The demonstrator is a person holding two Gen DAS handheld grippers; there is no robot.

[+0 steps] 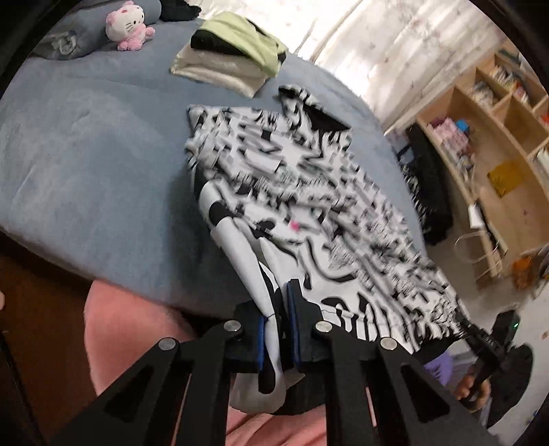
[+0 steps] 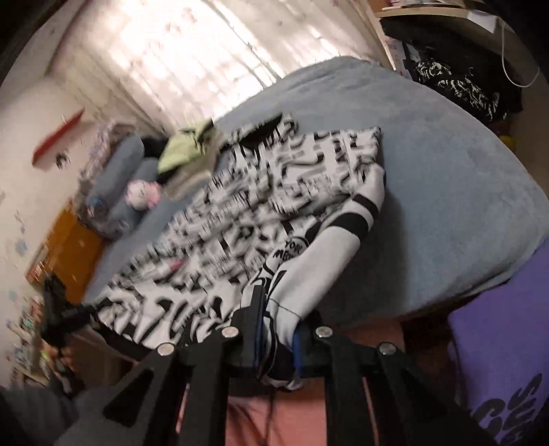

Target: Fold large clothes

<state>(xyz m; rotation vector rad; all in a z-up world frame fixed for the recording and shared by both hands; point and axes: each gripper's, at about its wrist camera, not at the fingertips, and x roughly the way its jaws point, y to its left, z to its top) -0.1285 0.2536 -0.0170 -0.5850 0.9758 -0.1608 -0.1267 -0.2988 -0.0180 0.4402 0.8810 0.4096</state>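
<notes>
A black-and-white printed garment (image 1: 308, 192) lies spread on the blue bed (image 1: 85, 154), its near hem lifted off the bed edge. My left gripper (image 1: 276, 329) is shut on the garment's left hem corner. My right gripper (image 2: 278, 336) is shut on the right hem corner, where a sleeve with black cuff bands (image 2: 357, 219) folds over. The garment also shows in the right wrist view (image 2: 257, 199). Each gripper shows in the other's view, the right one (image 1: 487, 343) and the left one (image 2: 65, 319), holding the hem stretched between them.
A stack of folded clothes with a green top (image 1: 233, 51) and a pink plush cat (image 1: 127, 24) sit at the far end of the bed. Wooden shelves (image 1: 497, 137) stand on one side. A purple garment (image 2: 497, 343) hangs at the bed's near edge.
</notes>
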